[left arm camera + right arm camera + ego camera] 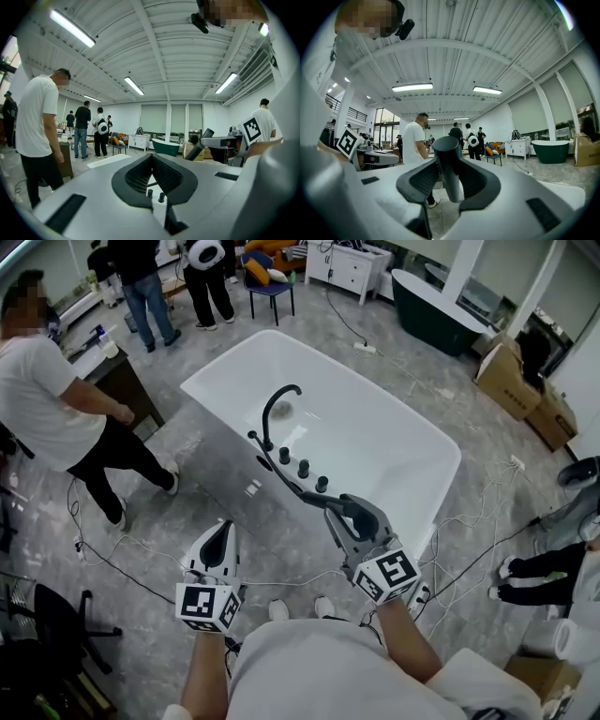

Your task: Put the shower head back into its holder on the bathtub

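**Shower head in right jaws, not docked yet**

Right gripper (352, 514) is closed part-way onto the shower head (446, 154) handle. It's held about level, at 5 o'clock off the bathtub (394, 442) corner. Left gripper (222, 529) jaws are tip-to-tip with nothing in them.

Hose (286, 474) runs from the head toward 11 o'clock, alongside the knobs (304, 468) on the tub deck, with the faucet (278, 399) beyond. Can't tell which fitting is the holder.

Risks, my read:
- The round, smooth handle may roll or slide in the pads.
- The hose may snag the knobs or tug the head off line while docking.
- Floor cables (141, 554) at 8 o'clock are a trip hazard near the feet.
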Action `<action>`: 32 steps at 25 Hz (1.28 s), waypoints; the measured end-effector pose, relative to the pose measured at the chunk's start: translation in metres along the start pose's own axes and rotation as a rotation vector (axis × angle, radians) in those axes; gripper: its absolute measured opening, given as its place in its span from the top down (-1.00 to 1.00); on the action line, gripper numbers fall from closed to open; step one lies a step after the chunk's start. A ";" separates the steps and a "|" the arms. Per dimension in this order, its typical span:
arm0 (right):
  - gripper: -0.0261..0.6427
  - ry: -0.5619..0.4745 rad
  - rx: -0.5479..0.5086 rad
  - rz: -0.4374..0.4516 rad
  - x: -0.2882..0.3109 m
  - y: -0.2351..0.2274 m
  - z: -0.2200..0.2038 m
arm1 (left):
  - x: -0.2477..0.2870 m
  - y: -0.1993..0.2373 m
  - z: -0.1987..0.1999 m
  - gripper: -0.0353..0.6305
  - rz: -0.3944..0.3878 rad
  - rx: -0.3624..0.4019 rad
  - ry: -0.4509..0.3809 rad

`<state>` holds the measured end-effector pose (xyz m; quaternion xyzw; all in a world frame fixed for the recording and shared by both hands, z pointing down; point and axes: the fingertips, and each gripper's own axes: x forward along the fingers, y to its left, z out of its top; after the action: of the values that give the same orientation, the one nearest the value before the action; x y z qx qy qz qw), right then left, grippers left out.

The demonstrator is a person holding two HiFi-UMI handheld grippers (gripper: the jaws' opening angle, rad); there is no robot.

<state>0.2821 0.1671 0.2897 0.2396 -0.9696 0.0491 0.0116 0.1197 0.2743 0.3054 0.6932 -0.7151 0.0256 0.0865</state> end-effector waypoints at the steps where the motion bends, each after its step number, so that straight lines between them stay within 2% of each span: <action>1: 0.49 -0.001 -0.002 -0.001 0.001 0.003 0.001 | -0.001 0.003 0.000 0.86 -0.003 0.001 0.000; 18: 0.49 -0.008 -0.028 -0.052 0.020 0.041 0.001 | -0.032 0.056 -0.009 0.86 -0.036 -0.011 -0.015; 32: 0.49 -0.014 -0.052 -0.020 0.051 0.055 0.017 | -0.030 0.086 -0.015 0.86 -0.022 -0.017 0.005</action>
<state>0.2115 0.1904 0.2703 0.2492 -0.9681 0.0220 0.0113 0.0363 0.3093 0.3230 0.7002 -0.7074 0.0203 0.0946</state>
